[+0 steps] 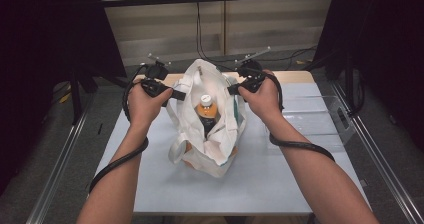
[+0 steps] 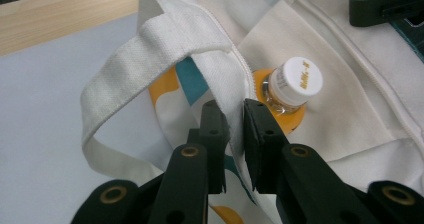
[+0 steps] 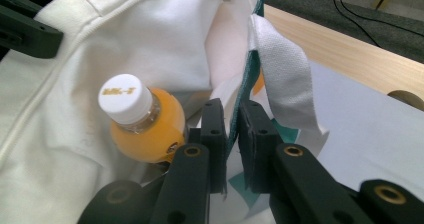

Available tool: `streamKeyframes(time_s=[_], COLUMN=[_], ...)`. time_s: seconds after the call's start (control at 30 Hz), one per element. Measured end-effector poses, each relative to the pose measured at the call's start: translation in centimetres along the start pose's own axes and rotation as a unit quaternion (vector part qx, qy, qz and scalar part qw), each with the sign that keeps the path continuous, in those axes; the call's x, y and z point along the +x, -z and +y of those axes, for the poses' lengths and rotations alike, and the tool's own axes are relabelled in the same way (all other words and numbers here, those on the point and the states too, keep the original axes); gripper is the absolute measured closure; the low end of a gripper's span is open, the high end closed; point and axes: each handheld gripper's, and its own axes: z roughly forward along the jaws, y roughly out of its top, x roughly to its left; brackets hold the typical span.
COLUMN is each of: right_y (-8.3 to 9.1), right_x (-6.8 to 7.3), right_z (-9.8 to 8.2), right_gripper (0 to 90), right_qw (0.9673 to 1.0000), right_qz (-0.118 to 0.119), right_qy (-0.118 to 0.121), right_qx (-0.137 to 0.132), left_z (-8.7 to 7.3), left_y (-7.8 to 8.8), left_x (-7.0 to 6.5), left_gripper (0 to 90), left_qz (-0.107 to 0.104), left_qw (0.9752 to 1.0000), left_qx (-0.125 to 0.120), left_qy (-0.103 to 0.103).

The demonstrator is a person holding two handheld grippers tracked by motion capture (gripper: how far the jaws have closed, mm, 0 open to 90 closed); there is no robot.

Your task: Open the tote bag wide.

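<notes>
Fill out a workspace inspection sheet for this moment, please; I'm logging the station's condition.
Surface: pale grey table top, wooden edge at the far side.
Job's things: white cloth tote bag with teal and orange print, mouth held open; orange drink bottle with white cap upright inside.
Clutter: clear plastic tray at the table's right.
Grippers: left gripper shut on the bag's rim; right gripper shut on the opposite rim.
Cables: black cable along each forearm; more on the floor beyond.
Surroundings: dark curtains, metal frame rails.
</notes>
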Motion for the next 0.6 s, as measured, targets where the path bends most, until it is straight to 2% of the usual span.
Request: streamKeyframes(time_s=[0.6], right_y=[-0.7], right_x=[-2.2], right_z=[-1.4], right_gripper=[85.8], right_qw=[0.9998], right_qz=[-0.009], right_qy=[-0.018], right_qx=[0.0], left_z=[-0.6], left_y=[-0.8], left_x=[1.3], left_gripper=[82.8], left_qz=[0.02], left_qw=[0.9996], left_qx=[-0.001], left_qy=[0.017])
